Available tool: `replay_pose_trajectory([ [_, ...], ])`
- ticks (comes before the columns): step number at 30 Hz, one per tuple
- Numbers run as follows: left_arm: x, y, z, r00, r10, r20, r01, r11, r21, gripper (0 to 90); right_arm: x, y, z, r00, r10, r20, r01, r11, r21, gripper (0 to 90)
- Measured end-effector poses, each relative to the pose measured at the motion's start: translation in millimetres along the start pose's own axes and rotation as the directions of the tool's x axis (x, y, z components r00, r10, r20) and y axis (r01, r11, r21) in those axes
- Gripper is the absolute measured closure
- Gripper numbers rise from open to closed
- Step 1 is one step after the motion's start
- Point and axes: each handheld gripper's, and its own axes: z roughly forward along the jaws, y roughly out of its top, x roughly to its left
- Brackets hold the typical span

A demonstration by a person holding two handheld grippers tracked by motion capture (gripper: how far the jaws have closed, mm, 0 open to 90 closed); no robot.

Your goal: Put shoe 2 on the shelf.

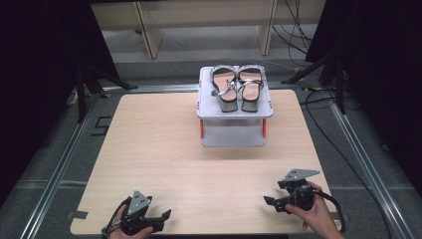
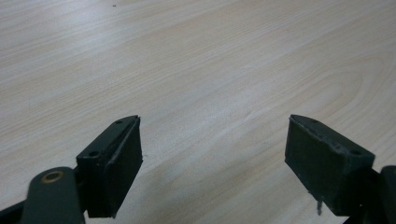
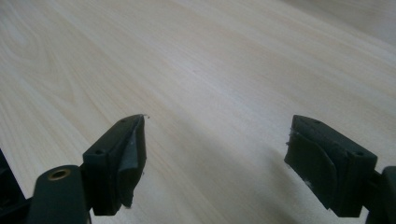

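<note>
two silver strappy sandals (image 1: 240,88) sit upper centre on one grey plastic stand (image 1: 234,130); pale woodgrain table (image 1: 164,159); left gripper (image 2: 212,154) and right gripper (image 3: 215,156), both jaws spread.

1. A lab-style recording station: a bare light-wood table (image 1: 164,149) stands inside a frame of aluminium rails (image 1: 54,169) on grey flooring.
2. Black curtains (image 1: 45,50) close off both sides, with tripod legs (image 1: 87,79) at the table's far-left corner.
3. Loose cables (image 1: 343,149) trail past the right edge; plain wooden furniture legs (image 1: 149,30) stand beyond the far edge.
</note>
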Motion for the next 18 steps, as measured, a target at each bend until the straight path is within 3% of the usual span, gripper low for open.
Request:
replay_pose_trajectory([
  [1, -1.2, -0.5, 0.6, 0.9998, -0.016, 0.013, 0.016, 0.9996, -0.023, 18.3, -2.1, 0.0, 0.9, 0.9989, -0.047, 0.006, 0.047, 0.999, -0.015, 20.0],
  [3, 0.2, -0.2, -0.7, 1.0, 0.001, -0.003, -0.001, 1.0, -0.005, 18.0, 2.5, -1.3, 0.7, 0.9999, -0.009, -0.011, 0.01, 1.0, 0.007, 20.0],
  [4, 0.9, -0.1, -1.2, 0.9999, 0.009, -0.007, -0.009, 1.0, 0.001, 17.9, 0.0, -1.2, 2.3, 0.9985, -0.053, -0.017, 0.053, 0.999, -0.004, 20.0],
  [9, -1.2, -0.2, -0.1, 0.9999, -0.008, 0.008, 0.008, 0.9997, -0.021, 17.8, 0.2, -1.3, 3.8, 0.9971, -0.076, -0.001, 0.076, 0.997, 0.01, 19.5],
  [17, -1.0, -0.5, 0.3, 0.9999, -0.011, 0.007, 0.012, 0.9997, -0.022, 17.7, 1.0, -2.0, 6.2, 0.9974, -0.072, 0.01, 0.072, 0.997, 0.011, 19.1],
  [18, -1.0, -0.5, 0.2, 0.9999, -0.011, 0.005, 0.011, 0.9997, -0.023, 17.7, 3.4, -2.1, 5.6, 0.9991, -0.042, 0.004, 0.042, 0.999, 0.03, 19.0],
])
